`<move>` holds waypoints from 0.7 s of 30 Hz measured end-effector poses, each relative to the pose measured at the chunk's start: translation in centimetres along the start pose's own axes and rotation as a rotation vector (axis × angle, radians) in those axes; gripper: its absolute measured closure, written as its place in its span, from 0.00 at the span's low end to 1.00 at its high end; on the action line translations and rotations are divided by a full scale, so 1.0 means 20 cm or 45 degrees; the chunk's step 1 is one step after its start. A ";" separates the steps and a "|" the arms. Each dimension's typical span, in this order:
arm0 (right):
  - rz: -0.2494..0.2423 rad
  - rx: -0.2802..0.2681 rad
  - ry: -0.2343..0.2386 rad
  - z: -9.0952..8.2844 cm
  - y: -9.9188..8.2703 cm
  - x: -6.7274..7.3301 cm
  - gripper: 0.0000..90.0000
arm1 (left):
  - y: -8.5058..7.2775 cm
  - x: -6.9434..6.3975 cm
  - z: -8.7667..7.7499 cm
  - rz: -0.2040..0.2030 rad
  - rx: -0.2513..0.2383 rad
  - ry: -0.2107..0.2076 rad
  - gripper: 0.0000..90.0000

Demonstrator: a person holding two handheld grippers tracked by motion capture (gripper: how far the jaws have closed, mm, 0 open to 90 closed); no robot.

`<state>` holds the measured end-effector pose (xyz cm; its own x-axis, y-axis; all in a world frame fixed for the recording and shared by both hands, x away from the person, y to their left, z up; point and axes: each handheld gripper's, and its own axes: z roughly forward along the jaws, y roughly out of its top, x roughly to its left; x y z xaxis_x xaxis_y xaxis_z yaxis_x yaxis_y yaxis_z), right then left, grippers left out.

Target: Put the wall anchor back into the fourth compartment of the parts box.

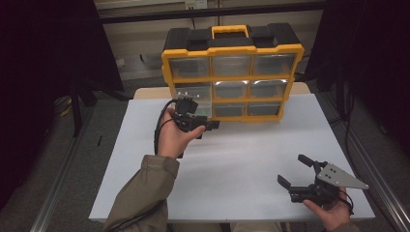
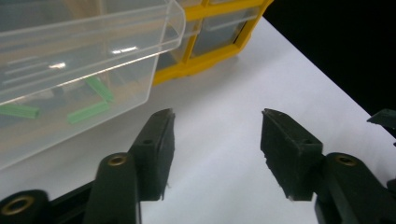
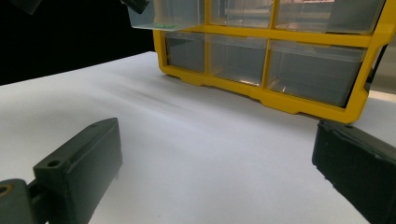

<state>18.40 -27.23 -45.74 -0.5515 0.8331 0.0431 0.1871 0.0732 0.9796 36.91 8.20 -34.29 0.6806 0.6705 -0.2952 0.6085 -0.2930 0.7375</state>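
Observation:
A yellow and black drawer organizer (image 1: pixel 232 72) stands upright at the far side of the white table (image 1: pixel 241 159). Its middle-left clear drawer (image 2: pixel 84 60) is pulled out and holds a few green pieces (image 2: pixel 88 112). My left gripper (image 2: pixel 217 121) hovers just below and in front of that drawer, open, with only bare table between its jaws. In the high view the left gripper (image 1: pixel 205 123) sits in front of the organizer's left column. My right gripper (image 1: pixel 291 169) rests low near the table's front right, open and holding nothing.
The organizer's other clear drawers (image 3: pixel 313 70) are pushed in. A black carry handle section with a yellow grip (image 1: pixel 230 32) tops the organizer. Dark floor and metal rails flank the table on both sides.

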 end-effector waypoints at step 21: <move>-0.001 0.003 0.001 0.00 0.00 0.00 0.02 | -0.01 0.07 -0.05 0.042 -0.162 0.216 1.00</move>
<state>18.40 -27.25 -45.73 -0.5525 0.8325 0.0424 0.1884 0.0751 0.9792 37.33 9.81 -34.17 0.6145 0.7701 -0.1712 0.5233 -0.2355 0.8190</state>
